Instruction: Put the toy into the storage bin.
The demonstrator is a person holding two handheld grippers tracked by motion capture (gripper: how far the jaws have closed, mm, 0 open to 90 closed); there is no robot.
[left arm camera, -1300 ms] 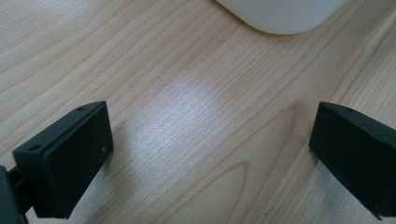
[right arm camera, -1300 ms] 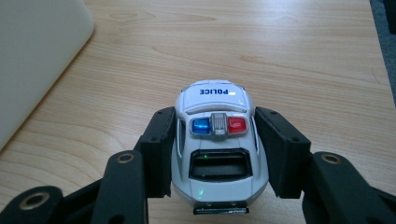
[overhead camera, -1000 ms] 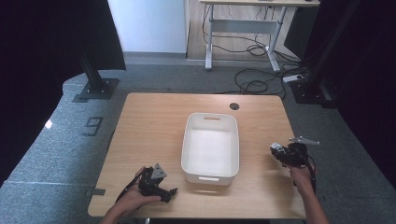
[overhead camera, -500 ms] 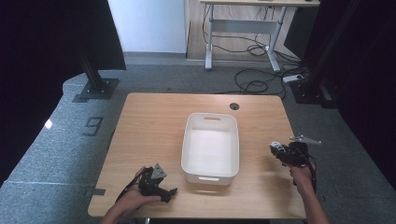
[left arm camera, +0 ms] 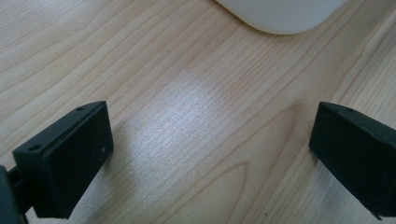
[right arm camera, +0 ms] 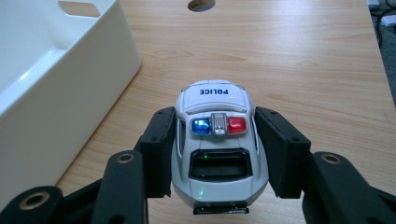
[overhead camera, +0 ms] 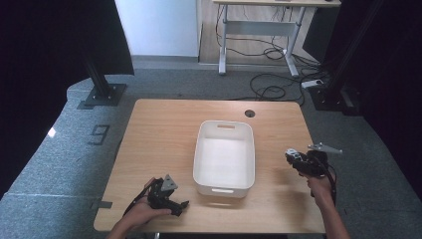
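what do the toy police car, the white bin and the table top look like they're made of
Toy police car: probably glossy moulded plastic, smooth white shell with clear red and blue light lenses; die-cast metal can't be ruled out.
White bin: likely matte plastic, one-piece rounded walls with cut-out handles.
Table top: pale wood or wood-look laminate, grain lines with a soft sheen.

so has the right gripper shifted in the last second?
No. The right gripper sits at the same spot right of the white bin, clamped on the toy police car.
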